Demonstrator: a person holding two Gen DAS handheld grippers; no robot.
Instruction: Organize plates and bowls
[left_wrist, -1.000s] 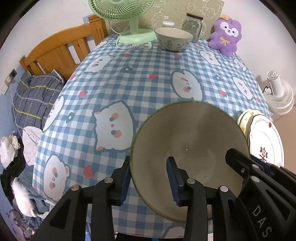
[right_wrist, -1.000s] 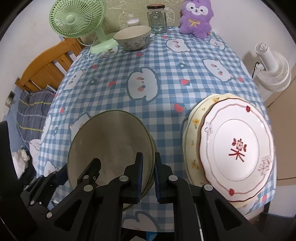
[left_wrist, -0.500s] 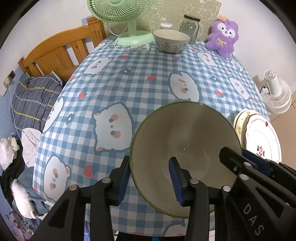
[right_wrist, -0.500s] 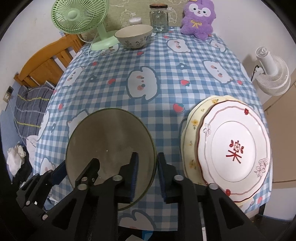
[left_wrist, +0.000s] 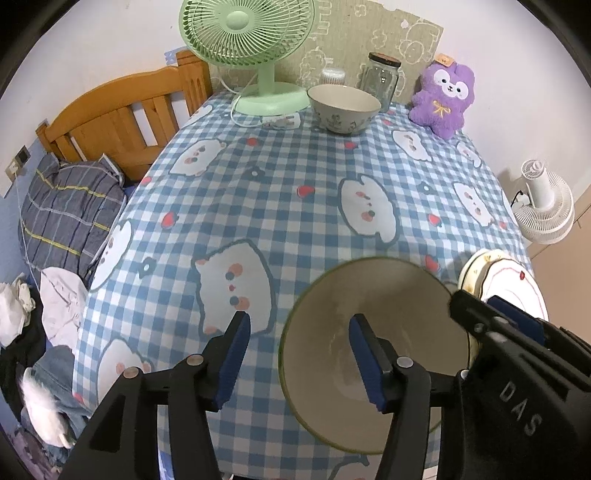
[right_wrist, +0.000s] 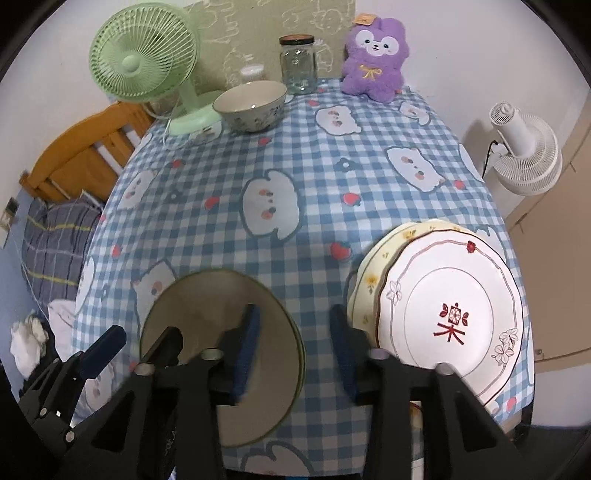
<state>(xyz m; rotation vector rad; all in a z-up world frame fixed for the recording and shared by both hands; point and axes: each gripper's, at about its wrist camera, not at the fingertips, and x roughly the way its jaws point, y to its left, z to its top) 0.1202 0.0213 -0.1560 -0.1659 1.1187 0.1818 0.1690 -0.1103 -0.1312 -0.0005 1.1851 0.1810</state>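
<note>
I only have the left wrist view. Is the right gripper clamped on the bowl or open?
Observer: Open. The right gripper has its fingers spread, one over the bowl, the other outside its rim.
Operator: Does the bowl touch the plates?
Observer: No, checked cloth shows between the bowl and the lower plate.
Operator: What's on the top plate?
Observer: The top plate is white with a red flower mark in its middle.
</note>
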